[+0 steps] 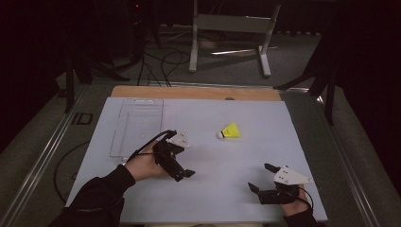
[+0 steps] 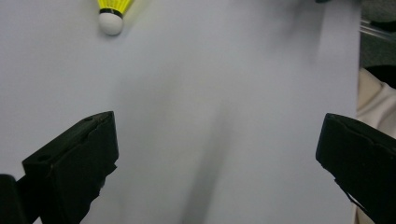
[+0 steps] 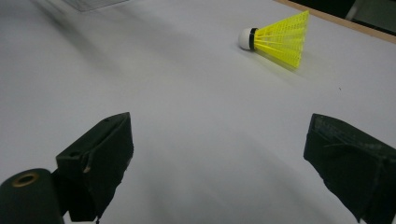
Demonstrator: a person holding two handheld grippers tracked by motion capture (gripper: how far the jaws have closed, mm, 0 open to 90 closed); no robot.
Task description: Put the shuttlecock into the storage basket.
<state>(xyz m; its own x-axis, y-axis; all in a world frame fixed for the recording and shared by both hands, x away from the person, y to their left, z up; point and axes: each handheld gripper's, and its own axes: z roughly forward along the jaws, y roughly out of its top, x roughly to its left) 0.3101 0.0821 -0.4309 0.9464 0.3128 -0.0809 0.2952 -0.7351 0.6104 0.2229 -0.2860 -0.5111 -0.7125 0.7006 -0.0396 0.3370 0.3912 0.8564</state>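
At the left of the high view a clear, shallow plastic tray lies on the white-covered bench, its near end just beside the left tool. That tool sits left of centre, held in a hand with a dark sleeve, and in the left gripper view its two black jaws stand wide apart with nothing between them. The yellow plastic shuttlecock with a white rounded cork lies on its side just above the centre of the high view, apart from both tools; in the left gripper view its cork peeks in at the top left. At the lower right of the high view the right tool rests low over the bench, also spread open and empty, and its own view has the shuttlecock in the upper right.

The step in hand looks like a reach for the shuttlecock. To do it well, bring the nearer tool in low, line the jaws across the firm cork or the base of the skirt, and close gently so the light piece does not roll away.
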